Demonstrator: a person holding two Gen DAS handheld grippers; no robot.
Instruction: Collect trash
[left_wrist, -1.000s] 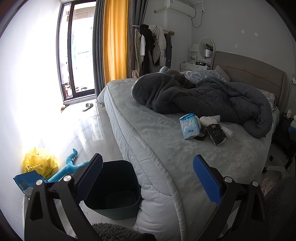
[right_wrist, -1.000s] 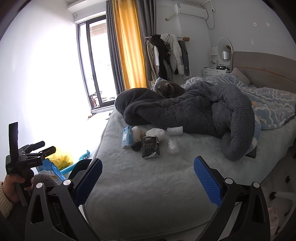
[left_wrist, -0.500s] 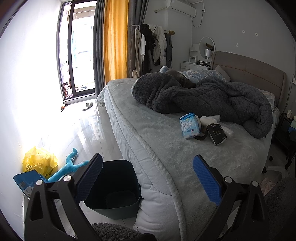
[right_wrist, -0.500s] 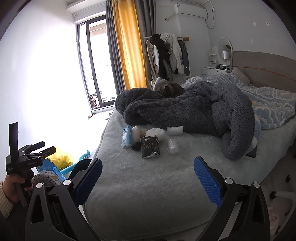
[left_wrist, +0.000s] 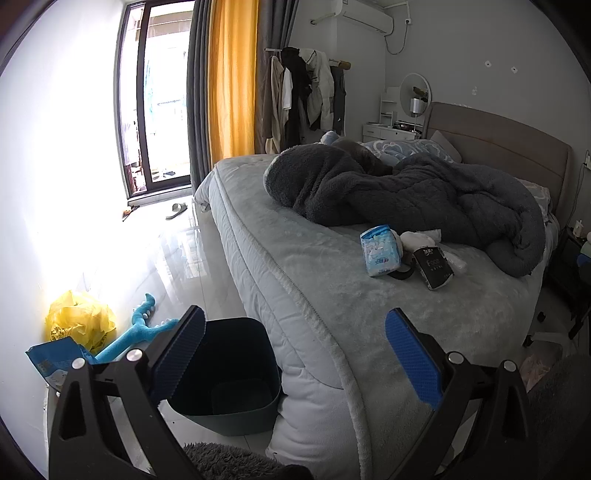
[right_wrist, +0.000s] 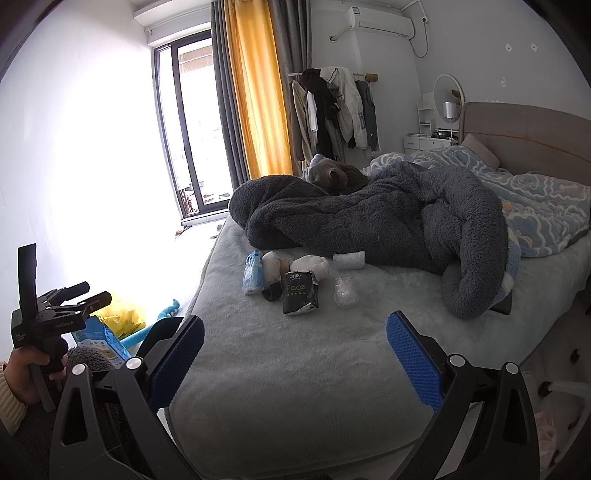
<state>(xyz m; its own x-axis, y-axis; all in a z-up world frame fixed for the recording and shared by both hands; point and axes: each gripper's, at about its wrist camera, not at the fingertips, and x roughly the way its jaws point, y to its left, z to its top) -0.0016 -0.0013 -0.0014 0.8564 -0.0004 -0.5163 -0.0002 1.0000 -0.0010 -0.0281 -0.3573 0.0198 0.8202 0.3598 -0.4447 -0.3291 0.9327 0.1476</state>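
Part of the trash pile is tucked against the grey blanket (right_wrist: 369, 221), so a couple of white lumps can't really be identified. The dark bin (left_wrist: 229, 373) on the floor beside the bed (right_wrist: 295, 369) is seen with nothing inside. On the bed, a black pack (right_wrist: 300, 291), a blue pack (right_wrist: 253, 272) and a clear crumpled wrapper (right_wrist: 345, 291) are bunched together. The left gripper (left_wrist: 295, 354) and right gripper (right_wrist: 295, 358) are both spread wide, with nothing held.
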